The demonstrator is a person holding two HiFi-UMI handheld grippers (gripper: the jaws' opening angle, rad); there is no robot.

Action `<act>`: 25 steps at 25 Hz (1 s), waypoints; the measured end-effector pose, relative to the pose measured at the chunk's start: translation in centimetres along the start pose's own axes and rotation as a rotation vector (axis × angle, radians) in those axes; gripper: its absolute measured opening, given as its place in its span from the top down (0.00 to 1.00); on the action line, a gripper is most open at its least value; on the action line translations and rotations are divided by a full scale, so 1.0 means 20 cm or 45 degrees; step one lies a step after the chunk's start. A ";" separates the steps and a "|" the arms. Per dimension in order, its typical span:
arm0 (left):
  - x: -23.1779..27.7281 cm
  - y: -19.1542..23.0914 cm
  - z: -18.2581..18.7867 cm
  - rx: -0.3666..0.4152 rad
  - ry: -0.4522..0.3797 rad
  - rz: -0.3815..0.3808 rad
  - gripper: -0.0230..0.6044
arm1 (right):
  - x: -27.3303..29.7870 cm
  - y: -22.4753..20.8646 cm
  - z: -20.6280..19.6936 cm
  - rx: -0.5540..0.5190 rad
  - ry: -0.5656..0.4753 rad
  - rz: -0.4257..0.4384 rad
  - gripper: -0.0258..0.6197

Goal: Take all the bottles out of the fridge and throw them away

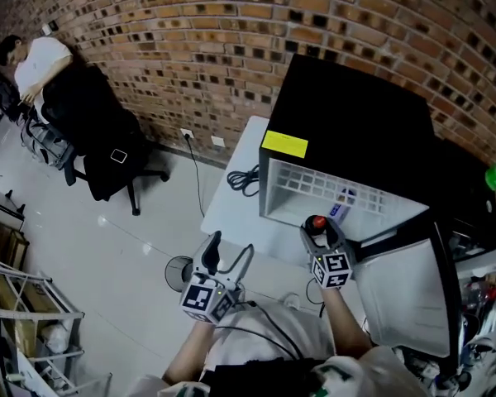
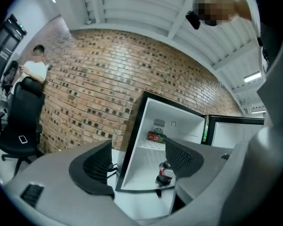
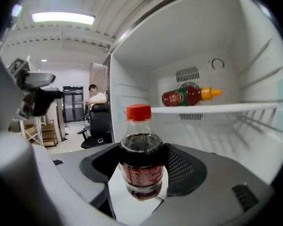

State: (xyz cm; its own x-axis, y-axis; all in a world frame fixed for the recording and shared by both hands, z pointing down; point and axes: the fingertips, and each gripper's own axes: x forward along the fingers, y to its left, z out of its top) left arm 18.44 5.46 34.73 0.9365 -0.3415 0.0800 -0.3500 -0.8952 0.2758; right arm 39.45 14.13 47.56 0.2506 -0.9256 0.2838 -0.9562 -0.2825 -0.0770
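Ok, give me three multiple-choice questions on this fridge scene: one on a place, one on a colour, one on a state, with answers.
1. The sauce bottle lies: A) on the shelf inside the fridge B) on the floor C) on the table
2. The cola bottle's cap is: A) blue B) red C) white
3. The left claw is: A) shut on a bottle B) shut on a cable C) open and empty
Answers: 1 A, it rests sideways on the white shelf; 2 B, red shows in the right gripper view; 3 C, its jaws stand apart around nothing.
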 end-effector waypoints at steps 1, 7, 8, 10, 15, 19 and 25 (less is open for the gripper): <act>0.03 0.00 -0.03 0.014 0.020 -0.021 0.43 | -0.08 0.01 0.04 -0.003 -0.020 -0.001 0.47; 0.15 -0.06 -0.07 0.131 0.042 -0.159 0.43 | -0.49 0.15 0.38 0.021 -0.139 0.013 0.47; 0.16 -0.07 -0.05 0.149 0.035 -0.177 0.43 | -0.54 0.16 0.42 0.012 -0.161 0.013 0.47; 0.17 -0.11 -0.02 0.182 0.018 -0.214 0.43 | -0.63 0.18 0.49 -0.015 -0.191 0.013 0.47; 0.16 -0.17 0.05 0.188 0.040 -0.245 0.43 | -0.65 0.29 0.56 -0.070 -0.189 0.103 0.47; 0.07 -0.02 -0.03 0.204 0.074 -0.160 0.43 | -0.50 0.42 0.49 -0.021 -0.123 0.247 0.47; -0.24 0.37 -0.26 0.205 0.170 0.088 0.43 | -0.14 0.84 0.27 -0.079 0.041 0.582 0.47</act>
State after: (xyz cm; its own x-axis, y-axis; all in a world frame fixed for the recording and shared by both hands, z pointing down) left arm 11.56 2.01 41.29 0.9010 -0.3723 0.2226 -0.4025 -0.9089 0.1093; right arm 23.50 10.66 40.38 -0.2028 -0.9430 0.2637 -0.9749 0.1693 -0.1445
